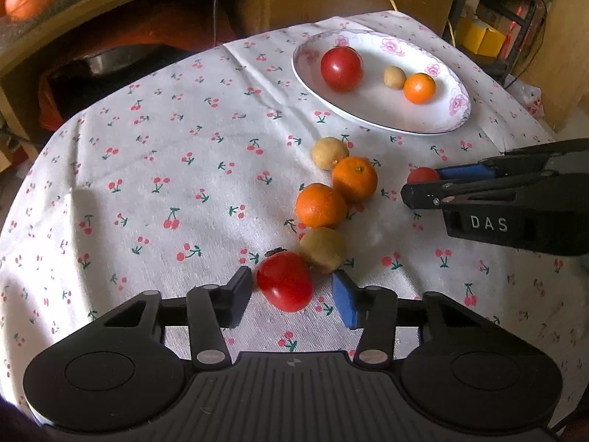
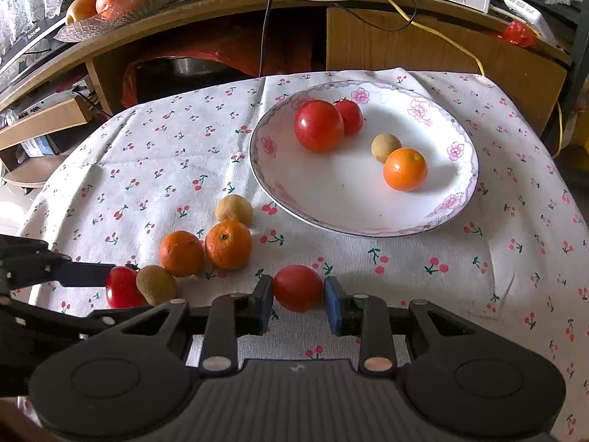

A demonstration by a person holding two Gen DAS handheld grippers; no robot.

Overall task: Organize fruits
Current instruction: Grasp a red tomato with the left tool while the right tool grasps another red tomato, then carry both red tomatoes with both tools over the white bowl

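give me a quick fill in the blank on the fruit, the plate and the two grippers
1. The plate holds two tomatoes, one tan fruit and one ____.
2. The right gripper is shut on a small ____.
3. On the cloth, the two oranges lie ____ each other.
4. The red tomato sits between the fingers of the ____ gripper.

Missing words: orange; tomato; touching; left

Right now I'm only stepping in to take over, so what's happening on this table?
A person is sorting fruit onto the flowered plate with two handheld grippers. The right gripper is shut on a small tomato on the cloth. The left gripper straddles another tomato, without gripping it yet. Two oranges, a kiwi and a small tan fruit remain on the cloth.
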